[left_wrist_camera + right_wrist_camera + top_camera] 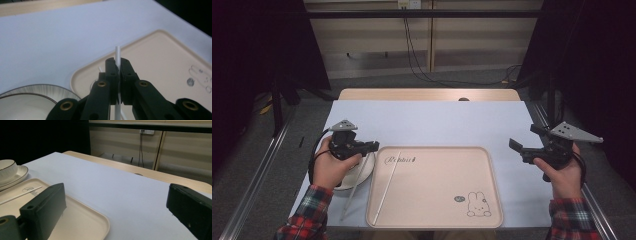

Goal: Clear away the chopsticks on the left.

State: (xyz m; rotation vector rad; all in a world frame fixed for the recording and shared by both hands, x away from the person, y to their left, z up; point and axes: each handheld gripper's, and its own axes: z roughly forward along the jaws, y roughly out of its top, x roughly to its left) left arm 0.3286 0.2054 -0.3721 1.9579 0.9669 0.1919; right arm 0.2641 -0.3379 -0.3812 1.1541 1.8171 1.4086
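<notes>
The left gripper (117, 75) has its jaws clamped narrow on a white chopstick (117, 53); in the left gripper view the stick's tip stands up between the jaw tips and its shaft runs down behind them. In the high view the left gripper (371, 146) sits above the near-left part of the bench (427, 120), over a white plate (364, 172) that carries a bowl (6, 168), and the held chopstick (354, 187) slants down from it toward the bench's near edge.

A second chopstick (387, 182) lies flat on the beige tray (494, 175), along its left part, with one end near the printed logo. The tray stands just beside the plate, at the near middle of the bench.

The right gripper (518, 146) hangs over the right part of the bench, well apart from the tray's contents. Its jaws stand wide with nothing between them, as the right gripper view shows.

Progress, as a judgement:
1. One chopstick appears already placed on the tray.
2. The other chopstick is gripped and looks lifted at its upper end; whether its lower end touches the bench cannot be told.
3. Remaining: carry it across and lay it beside the first, then release
</notes>
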